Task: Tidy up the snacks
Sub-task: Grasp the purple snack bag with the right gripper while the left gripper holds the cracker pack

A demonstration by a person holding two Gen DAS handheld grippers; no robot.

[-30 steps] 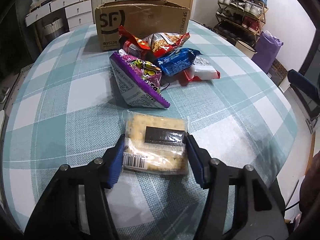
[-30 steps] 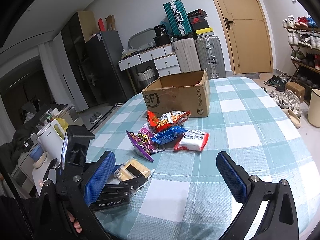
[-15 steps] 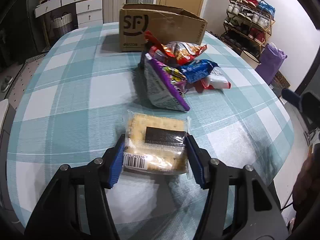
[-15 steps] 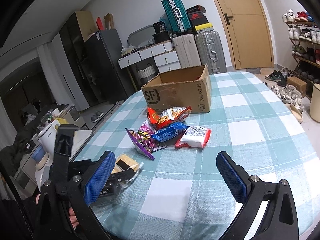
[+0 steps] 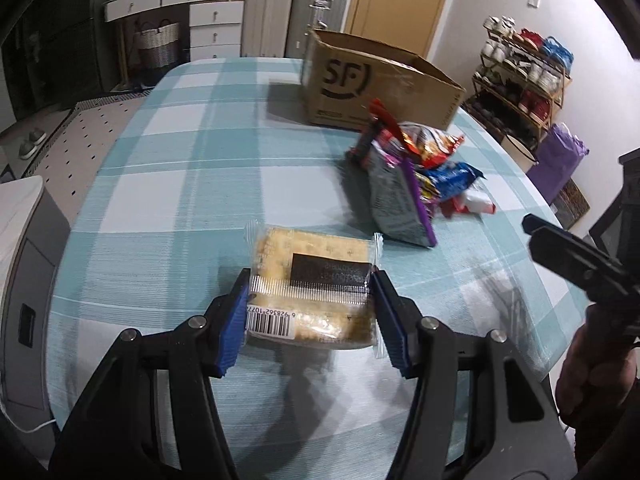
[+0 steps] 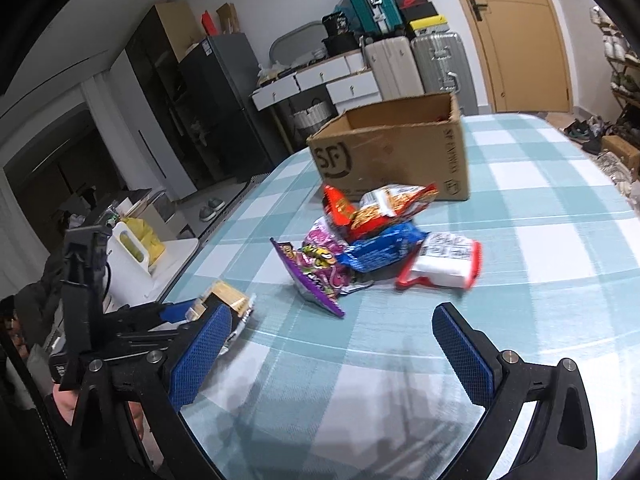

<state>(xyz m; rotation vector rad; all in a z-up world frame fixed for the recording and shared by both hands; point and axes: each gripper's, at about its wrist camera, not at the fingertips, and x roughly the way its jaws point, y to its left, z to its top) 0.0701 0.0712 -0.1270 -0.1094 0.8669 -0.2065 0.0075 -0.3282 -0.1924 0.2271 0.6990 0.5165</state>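
Note:
My left gripper (image 5: 310, 304) is shut on a clear-wrapped cracker pack (image 5: 316, 276) and holds it above the near left part of the checked table (image 5: 180, 168). The pack also shows in the right wrist view (image 6: 228, 298). A pile of snack bags lies mid-table: a purple bag (image 6: 316, 272), a red-orange bag (image 6: 384, 208), a blue bag (image 6: 380, 250) and a red-and-white pack (image 6: 444, 264). An open SF cardboard box (image 6: 396, 152) stands behind them. My right gripper (image 6: 332, 344) is open and empty, low over the table's near edge.
Suitcases (image 5: 296, 12) and white drawers (image 5: 196, 12) stand behind the table. A shoe rack (image 5: 524, 76) and a purple bag (image 5: 560, 156) are to the right. A white appliance (image 6: 132, 252) sits off the table's left side.
My left gripper has swung left with the cracker pack, so the snack pile and box now sit to its right. My right gripper has shifted slightly closer to the pile.

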